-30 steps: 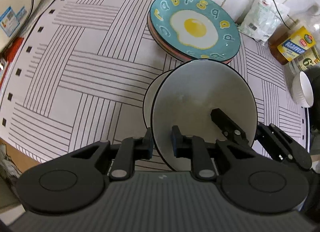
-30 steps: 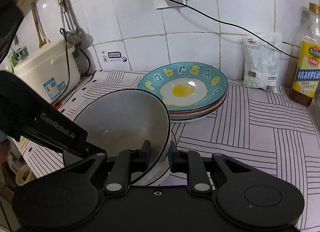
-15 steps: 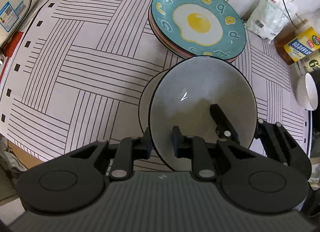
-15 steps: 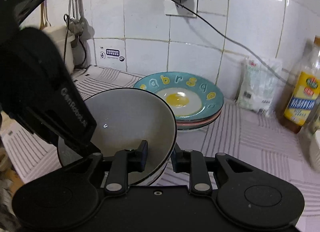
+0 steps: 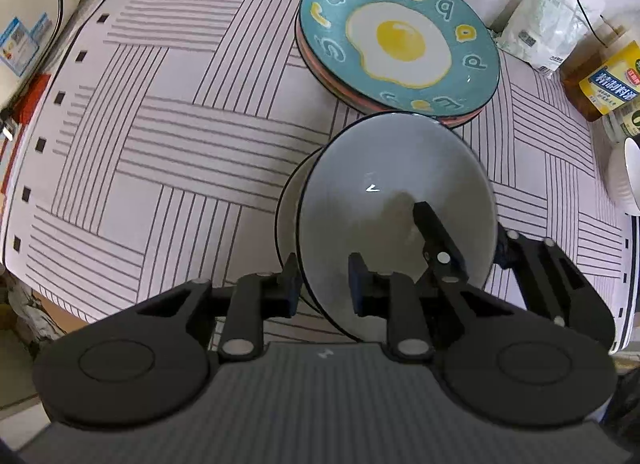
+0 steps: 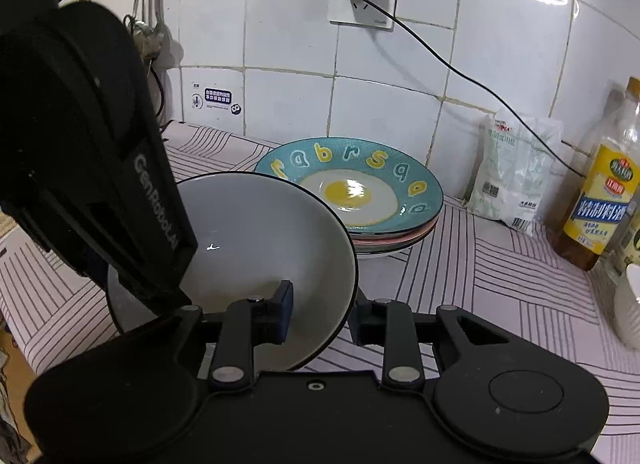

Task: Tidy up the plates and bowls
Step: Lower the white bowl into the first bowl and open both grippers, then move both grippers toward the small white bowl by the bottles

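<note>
While the left gripper point(image 5: 322, 288) and right gripper point(image 6: 320, 314) straddle the grey bowl point(image 5: 396, 220) with jaws parting, near the countertop's front edge, let it settle squarely into the bowl beneath point(image 5: 288, 200).

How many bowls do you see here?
3: a grey bowl in front, a second bowl nested under it, a white bowl at the right edge. Others may be hidden.

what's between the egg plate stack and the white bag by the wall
Nothing: only bare striped mat lies between the egg plate stack and the white bag, shown most clearly in the right wrist view.
</note>
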Motion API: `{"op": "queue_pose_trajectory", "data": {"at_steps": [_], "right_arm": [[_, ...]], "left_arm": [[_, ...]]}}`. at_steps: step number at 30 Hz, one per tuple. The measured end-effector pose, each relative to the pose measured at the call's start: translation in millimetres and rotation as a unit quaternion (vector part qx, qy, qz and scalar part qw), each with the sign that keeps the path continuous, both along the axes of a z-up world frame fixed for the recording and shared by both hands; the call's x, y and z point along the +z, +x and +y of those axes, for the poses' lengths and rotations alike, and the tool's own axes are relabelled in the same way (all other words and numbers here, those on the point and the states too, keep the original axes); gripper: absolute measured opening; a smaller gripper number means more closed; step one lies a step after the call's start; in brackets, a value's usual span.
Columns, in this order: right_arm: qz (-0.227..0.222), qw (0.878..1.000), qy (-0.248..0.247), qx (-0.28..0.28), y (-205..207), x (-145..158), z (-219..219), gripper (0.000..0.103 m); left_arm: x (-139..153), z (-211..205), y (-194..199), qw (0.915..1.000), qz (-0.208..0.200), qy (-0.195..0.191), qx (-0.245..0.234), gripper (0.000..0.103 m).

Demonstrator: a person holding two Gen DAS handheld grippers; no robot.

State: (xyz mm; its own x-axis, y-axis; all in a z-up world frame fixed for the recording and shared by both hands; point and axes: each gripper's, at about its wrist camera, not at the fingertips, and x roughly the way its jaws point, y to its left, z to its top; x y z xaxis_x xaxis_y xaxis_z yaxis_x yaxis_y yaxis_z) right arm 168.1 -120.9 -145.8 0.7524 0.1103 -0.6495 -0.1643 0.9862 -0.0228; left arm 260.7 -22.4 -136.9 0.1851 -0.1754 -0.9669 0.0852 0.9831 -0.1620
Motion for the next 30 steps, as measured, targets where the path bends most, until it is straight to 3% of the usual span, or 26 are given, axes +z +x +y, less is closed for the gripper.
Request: {"op": "queue_pose_trajectory", "data": {"at_steps": [6,12,17,23,30], "right_arm": [[0.037,0.995,0.091,-0.021,16,-4,-21,0.016],[0.027,0.998,0.062,-0.019,14,-7,-13,0.013],[0.029,0.998,0.050,-0.022,14,-5,-13,0.014],[0.012,0.996,0.086,-0.011,-10,20,-32,0.030],[-0.010,0.997,0.067,-0.025,-41,50,-66,0.046]], "left_arm": [[3,3,-1,0.9999,-0.006,0.011,-0.007,0.026],[3,7,-8,0.9998,-0.015,0.011,-0.010,0.026],[12,6,-15,0.9983,-0.040,0.036,-0.024,0.026],[34,3,-32,0.9948,-0.073,0.048,-0.051,0.026],[57,-12,-53,0.9929,-0.085,0.024,-0.079,0.030]]}}
